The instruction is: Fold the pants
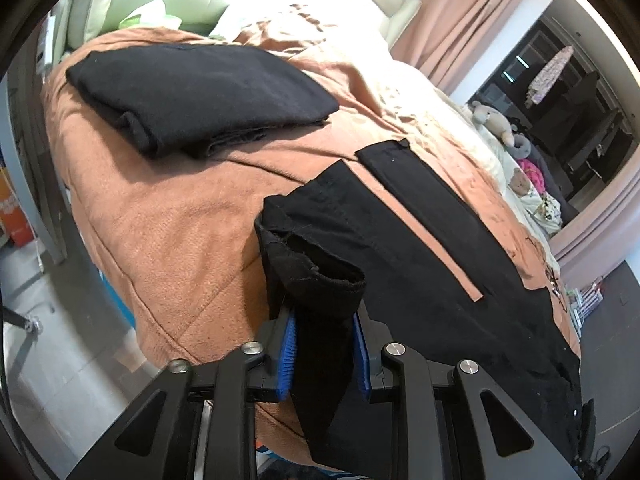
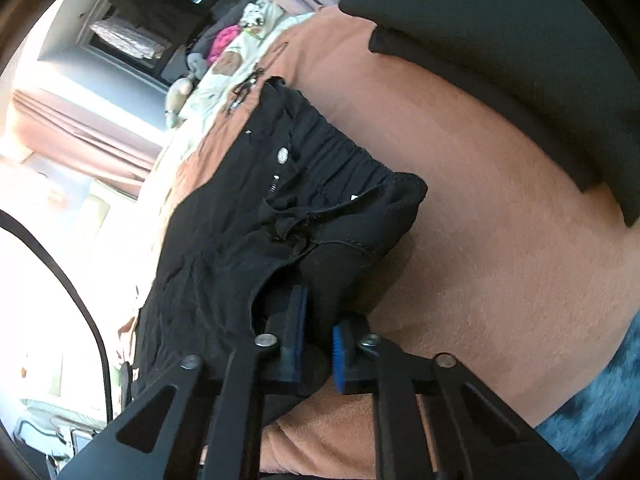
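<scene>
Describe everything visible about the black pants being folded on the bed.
The black pants look like soft woven cloth, lying spread on the orange-brown blanket with two legs slightly parted. A metal button and gathered waistband show in the right wrist view. The left gripper pinches a leg's hem; the right gripper pinches fabric near the waist. Both gripped parts are lifted.

A home bedroom: bed (image 1: pixel 168 216), pink curtains (image 1: pixel 460 12), stuffed toys (image 1: pixel 496 120).
</scene>
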Demonstrator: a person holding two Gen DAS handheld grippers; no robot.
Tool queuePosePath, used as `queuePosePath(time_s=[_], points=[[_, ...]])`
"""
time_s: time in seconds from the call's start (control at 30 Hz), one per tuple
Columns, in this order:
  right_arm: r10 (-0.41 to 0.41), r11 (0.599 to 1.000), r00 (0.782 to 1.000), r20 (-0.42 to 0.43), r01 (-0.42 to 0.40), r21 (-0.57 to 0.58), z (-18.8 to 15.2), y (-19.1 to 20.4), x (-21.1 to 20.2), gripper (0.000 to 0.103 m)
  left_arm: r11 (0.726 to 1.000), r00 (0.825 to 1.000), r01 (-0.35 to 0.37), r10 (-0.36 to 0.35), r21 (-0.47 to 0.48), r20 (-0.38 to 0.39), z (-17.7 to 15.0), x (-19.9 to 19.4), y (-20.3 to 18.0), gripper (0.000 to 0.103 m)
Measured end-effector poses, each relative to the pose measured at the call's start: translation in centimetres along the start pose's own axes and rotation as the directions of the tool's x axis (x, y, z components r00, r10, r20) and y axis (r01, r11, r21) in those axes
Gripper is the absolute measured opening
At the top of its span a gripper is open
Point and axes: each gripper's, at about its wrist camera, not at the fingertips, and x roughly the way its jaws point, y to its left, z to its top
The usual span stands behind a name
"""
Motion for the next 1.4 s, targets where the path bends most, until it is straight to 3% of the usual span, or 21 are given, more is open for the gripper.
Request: queuePosePath(time_s=[0.1, 0.2, 0.3, 0.4, 0.53, 1.0, 1.4], points=[[0.04, 0.999, 0.999, 0.01, -0.04, 0.022, 0.4, -0.7, -0.5, 0.002, 0.999, 1.0, -0.003, 0.004, -0.039, 0.017, 0.4, -0.7, 0.2, 0.008], [0.052, 0.999, 0.998, 0.022, -0.051, -0.016, 0.6, -0.2, -1.0, 0.001, 0.996, 0.999, 0.006, -0.002, -0.092, 0.047, 1.1, -2.2, 0.5, 0.006], [0.058, 0.998, 0.998, 0.037, -0.057, -0.041, 0.5, 0.1, -1.5, 0.001, 0.996, 0.998, 0.01, -0.004, -0.086, 0.065, 1.9, -3.3, 0.2, 0.006], [0.072, 0.997, 0.995, 0.065, -0.071, -0.019, 0.5, -0.1, -1.9, 0.0, 0.996, 0.997, 0.007, -0.001, -0.085, 0.071, 2.6, -3.8, 0.0, 0.005], [0.081, 0.997, 0.992, 0.098, -0.082, -0.002, 0.6, 1.1, -1.5, 0.0, 0.989, 0.996, 0.054, -0.042, -0.14, 0.084, 4.3, -4.1, -0.2, 0.005], [0.111, 0.994, 0.976, 0.189, -0.111, -0.012, 2.9, 6.0, 0.4, 0.0, 0.984, 0.976, 0.15, -0.132, -0.094, 0.175, 12.9, -4.4, -8.4, 0.004], [0.069, 0.997, 0.968, 0.239, -0.063, -0.033, 5.2, 8.3, 2.5, 0.0, 0.986, 0.968, 0.16, -0.148, -0.04, 0.205, 20.1, -0.1, -15.4, 0.004]])
